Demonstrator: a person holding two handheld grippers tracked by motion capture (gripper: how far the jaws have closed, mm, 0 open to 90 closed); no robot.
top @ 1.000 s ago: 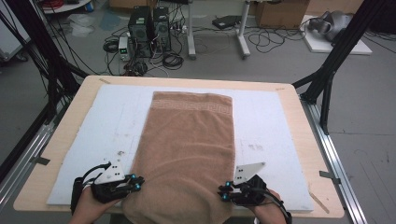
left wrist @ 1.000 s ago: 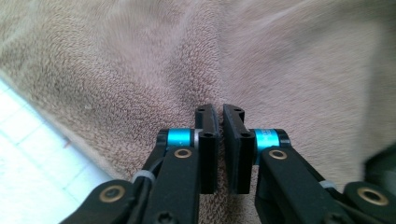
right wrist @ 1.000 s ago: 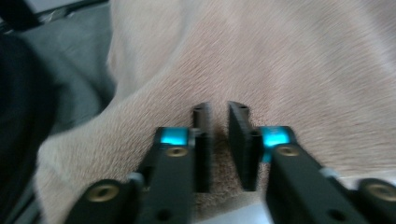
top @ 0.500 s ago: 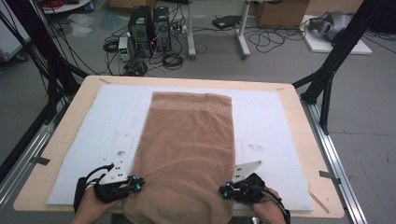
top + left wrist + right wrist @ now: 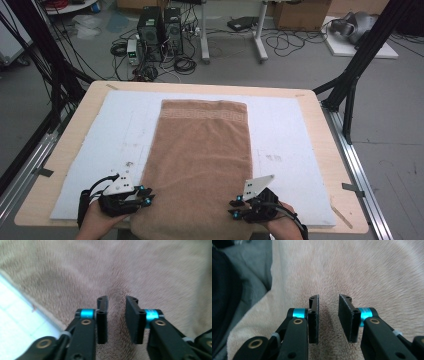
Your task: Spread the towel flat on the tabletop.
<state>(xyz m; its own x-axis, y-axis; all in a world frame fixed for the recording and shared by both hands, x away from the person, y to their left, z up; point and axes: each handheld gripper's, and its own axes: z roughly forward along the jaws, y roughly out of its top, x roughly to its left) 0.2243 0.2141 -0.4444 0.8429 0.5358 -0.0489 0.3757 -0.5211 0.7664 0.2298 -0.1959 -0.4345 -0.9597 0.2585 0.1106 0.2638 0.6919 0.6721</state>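
Near edge: the left tool (image 5: 145, 196) sits at the near-left corner of the brown towel (image 5: 202, 155) and the right tool (image 5: 235, 207) at its near-right corner, each held in 1 hand.

In the left gripper view, the left tool's jaws have just been opening; a narrow gap now stands between the pads, with towel pile behind it and no fold pinched. The right gripper view gives the same reading: jaws just reopened to a small gap, nothing clamped.

Compared with 0.5 s ago, the towel's near hem looks unmoved, and both hands sit where they were.

We judge both pinches missed or let go, so the corners must be regrasped before any fold.

Farther out, the towel lies flat on the white mat (image 5: 295, 135) covering the table (image 5: 320, 165), its patterned band at the far end.
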